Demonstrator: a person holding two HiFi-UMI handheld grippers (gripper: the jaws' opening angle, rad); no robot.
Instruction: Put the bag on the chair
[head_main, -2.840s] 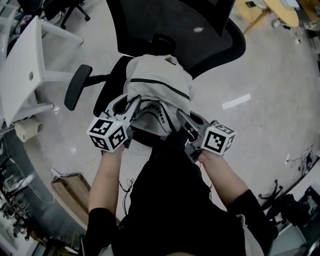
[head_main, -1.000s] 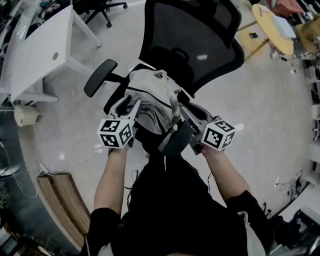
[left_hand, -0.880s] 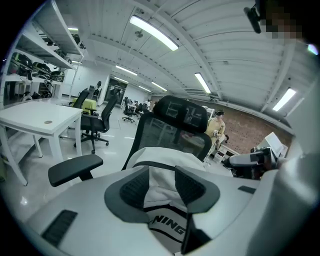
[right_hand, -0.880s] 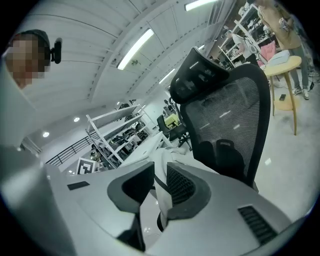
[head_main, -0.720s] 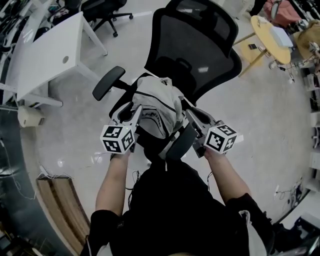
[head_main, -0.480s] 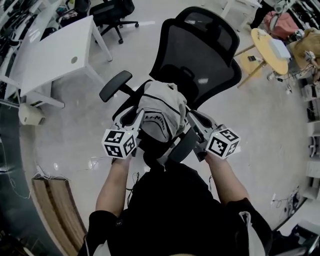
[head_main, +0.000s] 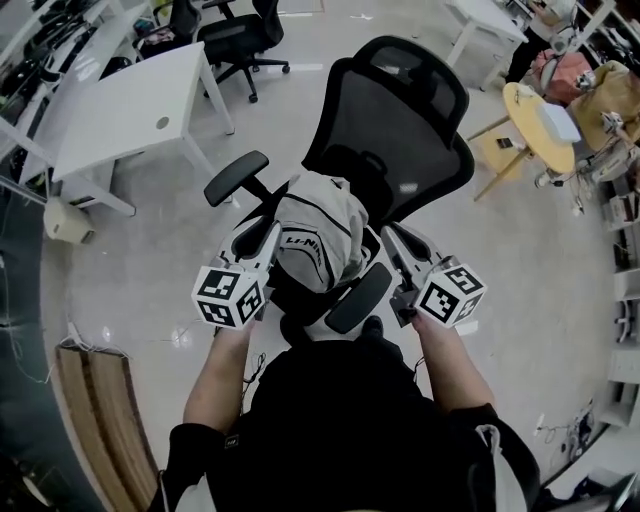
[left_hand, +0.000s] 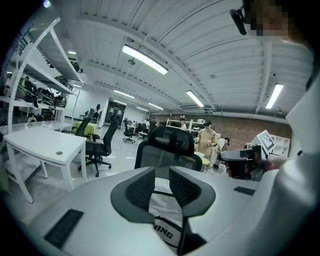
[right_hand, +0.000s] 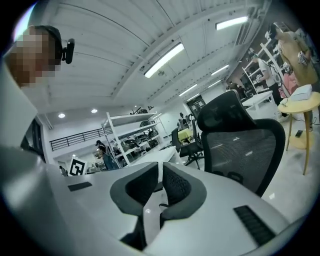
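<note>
**A:** Grey-white cloth, soft and slouchy. That bag (head_main: 315, 238) sits on the seat of the black mesh-back chair (head_main: 400, 110), centre of the frame. How would it handle?

**B:** Light-ish, I'd guess, and floppy, so it'll sag wherever it isn't supported. The cloth doesn't look slippery. I'd pinch a seam or strap near the top, or squeeze both sides at once.

**A:** And the grippers?

**B:** Left gripper (head_main: 268, 232) is just beside the bag's left flank. Right gripper (head_main: 392, 238) is off its right side, near the padded armrest (head_main: 358, 297). Both sets of jaws are closing to a narrow gap, with nothing pinched between the ribbed dark pads. Looks placed to me.
</note>
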